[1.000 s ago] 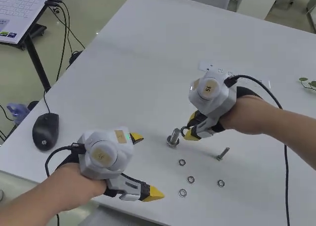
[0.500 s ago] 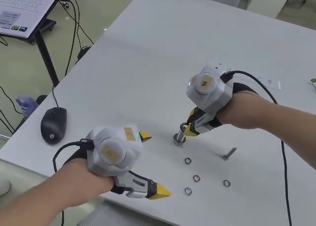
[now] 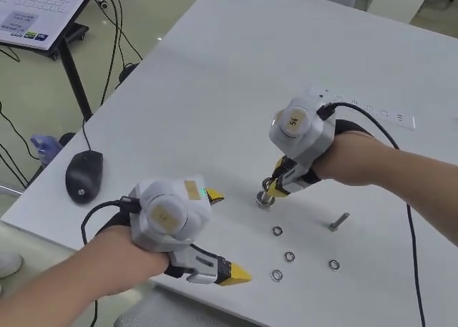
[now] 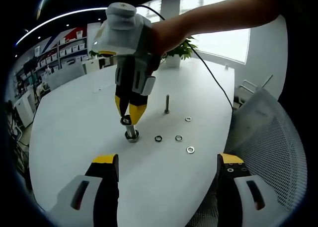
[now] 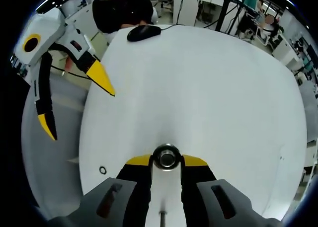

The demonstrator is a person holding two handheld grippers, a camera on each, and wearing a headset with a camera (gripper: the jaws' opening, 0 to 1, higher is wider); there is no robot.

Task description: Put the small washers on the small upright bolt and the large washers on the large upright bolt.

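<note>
The large upright bolt [image 3: 265, 197] stands mid-table, and my right gripper [image 3: 275, 189] is shut on a large washer [image 4: 126, 120] held right at its top. In the right gripper view the washer [image 5: 166, 158] sits between the yellow fingertips [image 5: 139, 161] with the bolt's end showing through its hole. The thin small bolt [image 3: 339, 222] stands upright to the right. Several small washers [image 3: 289, 256] lie flat in front of the bolts. My left gripper [image 3: 227, 235] hovers open near the table's front edge, with nothing between its fingers [image 4: 105, 160].
A black mouse [image 3: 84, 177] lies at the table's [image 3: 215, 76] left edge with its cable running off the side. A laptop [image 3: 36, 8] sits on a stand beyond the table at far left. A white strip [image 3: 372, 112] lies behind the right hand.
My right gripper has carried the large washer sideways from beside the large bolt to over its top. The left gripper has held its place; the head camera has shifted.
</note>
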